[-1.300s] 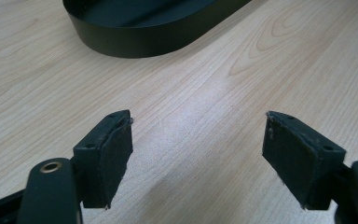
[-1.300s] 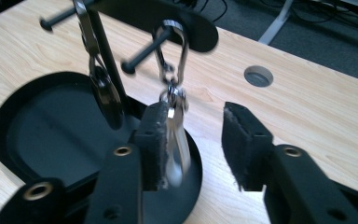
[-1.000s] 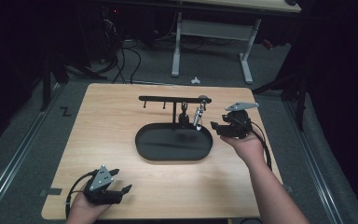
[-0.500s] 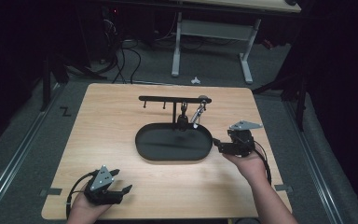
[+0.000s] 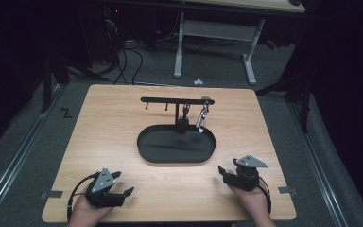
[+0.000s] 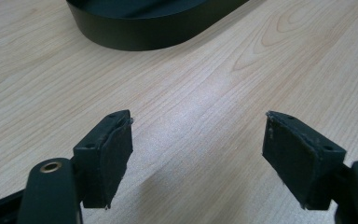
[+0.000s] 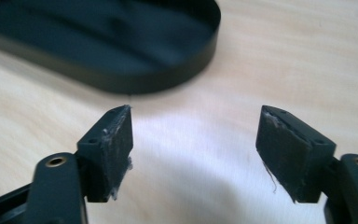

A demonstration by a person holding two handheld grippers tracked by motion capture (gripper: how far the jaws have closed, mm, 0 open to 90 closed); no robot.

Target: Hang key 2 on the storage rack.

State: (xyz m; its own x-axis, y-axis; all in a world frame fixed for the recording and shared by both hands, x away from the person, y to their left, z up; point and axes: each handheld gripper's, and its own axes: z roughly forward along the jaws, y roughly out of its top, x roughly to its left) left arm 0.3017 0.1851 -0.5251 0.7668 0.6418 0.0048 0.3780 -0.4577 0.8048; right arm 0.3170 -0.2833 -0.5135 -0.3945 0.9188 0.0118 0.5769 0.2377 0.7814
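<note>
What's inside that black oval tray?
The tray looks empty: just its dark floor. The rack's post and two hanging metal pieces cover a bit of its back edge.

A black oval metal tray [image 5: 208, 150] sits on the pale, wood-grained table [image 5: 123, 123]. The rack [image 5: 175, 100] is black; the near tools are black with grey plates.

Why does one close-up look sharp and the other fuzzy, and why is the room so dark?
Left gripper view: crisp wood grain on the light wooden table, with a soft glare patch. Right gripper view: the black oval tray and tabletop are blurred, with a bright washed-out patch between the jaws. High view: the table is lit, its surroundings nearly black.
</note>
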